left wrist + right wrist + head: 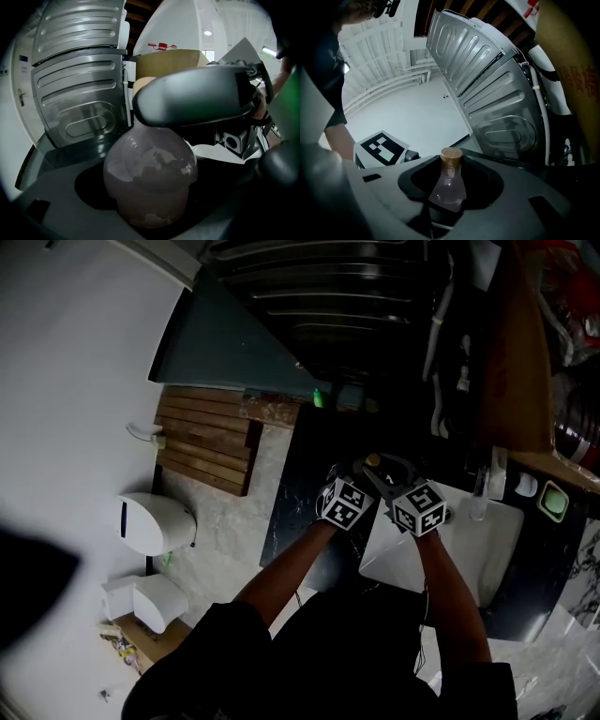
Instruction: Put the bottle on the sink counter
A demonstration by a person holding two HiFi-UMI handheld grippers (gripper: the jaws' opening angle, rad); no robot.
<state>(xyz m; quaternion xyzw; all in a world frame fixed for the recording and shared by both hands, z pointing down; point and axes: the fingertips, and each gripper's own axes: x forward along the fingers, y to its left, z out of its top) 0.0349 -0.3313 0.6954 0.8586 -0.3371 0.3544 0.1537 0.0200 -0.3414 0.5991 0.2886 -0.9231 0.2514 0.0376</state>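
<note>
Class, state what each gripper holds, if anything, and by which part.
The left gripper holds the bottle by its lower body. The right gripper is open and grips nothing; the bottle only stands between its jaws.

Dark sink counter [298, 474] with inset white basin [487, 540]; alongside, pale marbled floor [239, 531] bearing wooden slatted mat [204, 439], white toilet [150, 523].
</note>
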